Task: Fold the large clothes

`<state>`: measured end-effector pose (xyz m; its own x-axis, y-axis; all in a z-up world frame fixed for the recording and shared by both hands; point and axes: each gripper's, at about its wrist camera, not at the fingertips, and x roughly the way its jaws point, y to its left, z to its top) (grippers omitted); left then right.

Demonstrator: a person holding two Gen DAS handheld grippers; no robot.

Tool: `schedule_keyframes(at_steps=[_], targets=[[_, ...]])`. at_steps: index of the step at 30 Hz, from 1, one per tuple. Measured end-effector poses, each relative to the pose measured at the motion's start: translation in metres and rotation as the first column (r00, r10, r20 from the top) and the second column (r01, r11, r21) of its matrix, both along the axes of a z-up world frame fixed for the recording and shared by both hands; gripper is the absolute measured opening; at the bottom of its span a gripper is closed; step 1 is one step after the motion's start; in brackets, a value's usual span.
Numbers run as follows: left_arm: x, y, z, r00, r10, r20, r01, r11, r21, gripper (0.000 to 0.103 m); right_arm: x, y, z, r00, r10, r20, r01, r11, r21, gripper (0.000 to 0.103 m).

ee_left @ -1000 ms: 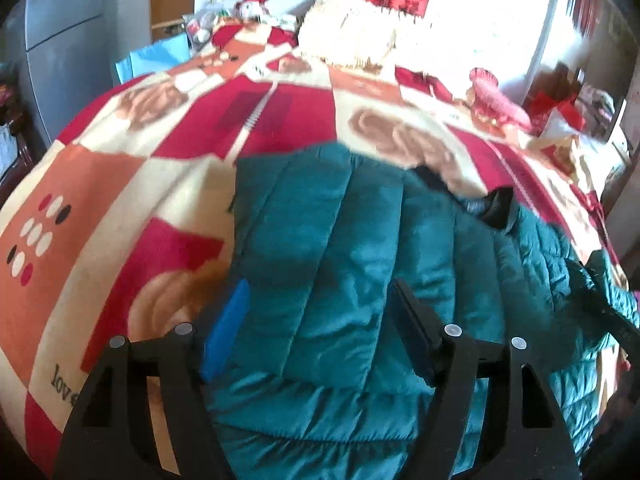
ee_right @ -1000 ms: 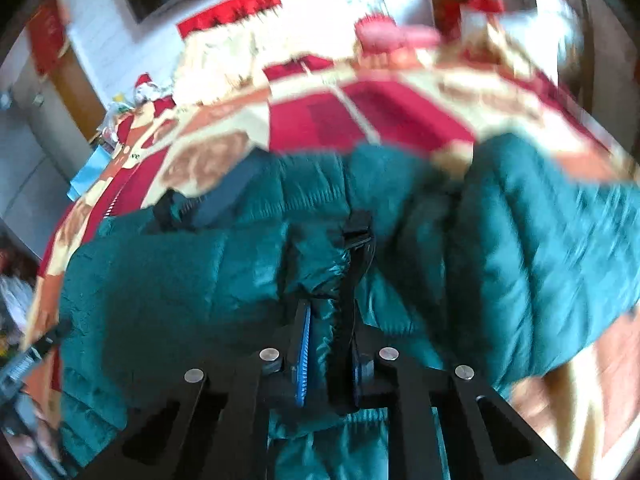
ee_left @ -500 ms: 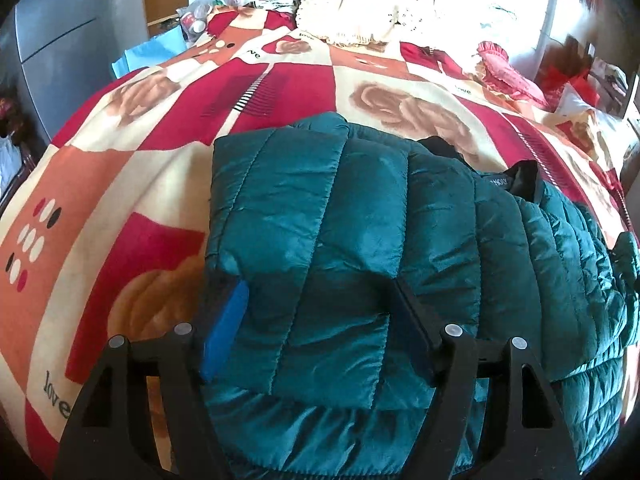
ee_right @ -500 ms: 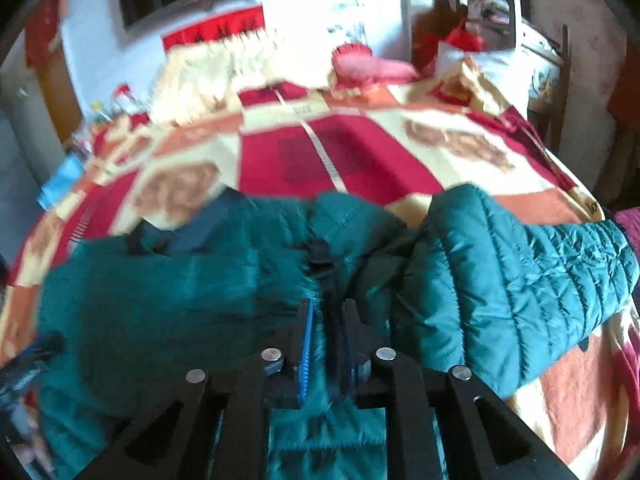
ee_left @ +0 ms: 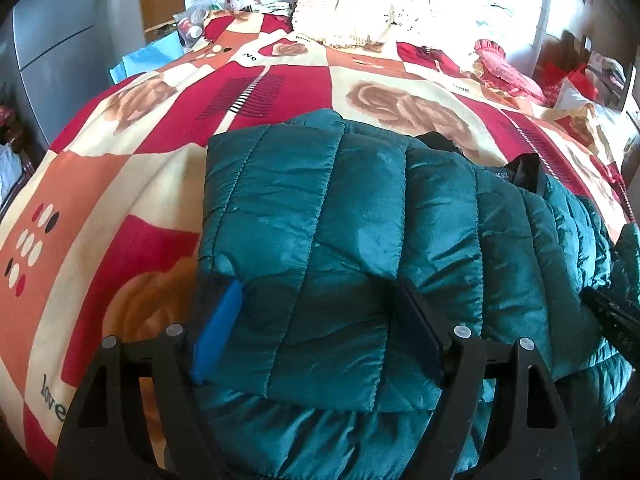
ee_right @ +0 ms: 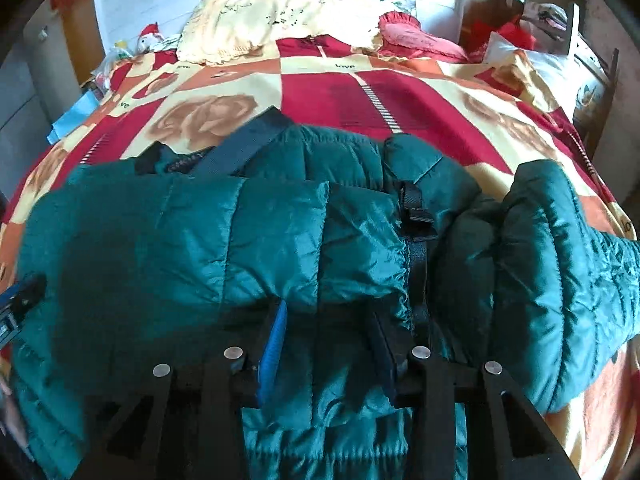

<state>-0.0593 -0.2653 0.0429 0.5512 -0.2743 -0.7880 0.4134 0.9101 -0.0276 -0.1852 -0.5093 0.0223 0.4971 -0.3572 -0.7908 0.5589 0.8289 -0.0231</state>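
Observation:
A teal quilted jacket [ee_left: 304, 208] lies folded on the bed's patterned blanket [ee_left: 120, 168]. My left gripper [ee_left: 316, 292] stands wide at the near edge of its top folded layer. Its jaws are opening, and the puffy layer sits loosely between the blue pad [ee_left: 216, 332] and the black finger. In the right wrist view the jacket [ee_right: 180, 240] has a black strap [ee_right: 416, 216] and a sleeve [ee_right: 560, 280] bunched to the right. My right gripper [ee_right: 328, 312] is opening too, with slack teal fabric between its fingers.
Cream pillows [ee_left: 360, 16] and a pink cushion [ee_left: 508, 68] lie at the head of the bed. A grey wardrobe [ee_left: 48, 40] and a blue bag [ee_left: 148, 56] stand to the left. Cluttered furniture [ee_right: 560, 32] lines the right side. The blanket [ee_right: 400, 92] beyond the jacket is bare.
The right jaws, shut on a pinch of jacket fabric before, have come apart. The lifted part has settled flat onto the jacket. Both views have sunk closer to the jacket.

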Motion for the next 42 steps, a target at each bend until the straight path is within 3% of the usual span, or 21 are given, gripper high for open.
schedule_keyframes(at_steps=[6, 10, 16, 19, 21, 24, 27, 31, 36, 42], targets=[[-0.003, 0.001, 0.002, 1.0, -0.008, 0.0, 0.008, 1.0, 0.003, 0.079, -0.027, 0.006, 0.026, 0.999, -0.009, 0.048, 0.006, 0.998, 0.057, 0.039], [-0.013, 0.008, 0.012, 1.0, -0.011, -0.015, 0.011, 0.999, -0.037, 0.079, -0.045, 0.02, 0.039, 0.997, 0.007, 0.074, -0.009, 0.999, 0.034, 0.042], [-0.029, 0.009, 0.022, 0.999, -0.037, -0.026, 0.034, 0.994, -0.1, 0.079, -0.044, 0.018, 0.015, 0.999, -0.025, 0.028, 0.024, 0.998, 0.062, 0.042], [-0.029, -0.001, 0.01, 0.998, -0.048, -0.049, 0.045, 0.997, -0.062, 0.079, -0.036, 0.018, 0.001, 1.0, -0.028, 0.01, 0.028, 0.998, 0.05, 0.042], [-0.033, -0.004, 0.003, 0.998, -0.051, -0.038, 0.05, 0.998, -0.039, 0.079, -0.035, 0.023, 0.001, 1.0, -0.026, 0.002, 0.026, 0.999, 0.021, 0.042], [-0.037, -0.003, 0.0, 0.998, -0.057, -0.02, 0.056, 0.998, -0.033, 0.08, -0.043, 0.024, 0.009, 1.0, -0.016, 0.01, 0.015, 0.999, 0.052, 0.043], [-0.038, 0.003, 0.002, 0.997, -0.07, -0.029, 0.067, 0.994, -0.08, 0.08, -0.061, 0.024, 0.022, 0.998, -0.013, 0.061, 0.008, 0.996, 0.084, 0.045], [-0.051, 0.02, 0.02, 0.998, -0.062, -0.019, 0.057, 0.978, -0.199, 0.08, -0.1, 0.011, 0.049, 0.986, -0.044, 0.162, 0.025, 0.992, 0.12, 0.047], [-0.075, 0.021, 0.049, 0.996, -0.079, 0.037, 0.085, 0.966, -0.242, 0.08, -0.149, -0.025, 0.07, 0.961, -0.156, 0.227, 0.125, 0.981, 0.146, 0.047], [-0.097, 0.008, 0.056, 0.99, -0.138, 0.015, 0.137, 0.959, -0.247, 0.08, -0.206, -0.102, 0.064, 0.912, -0.369, 0.181, 0.352, 0.928, 0.12, 0.047]])
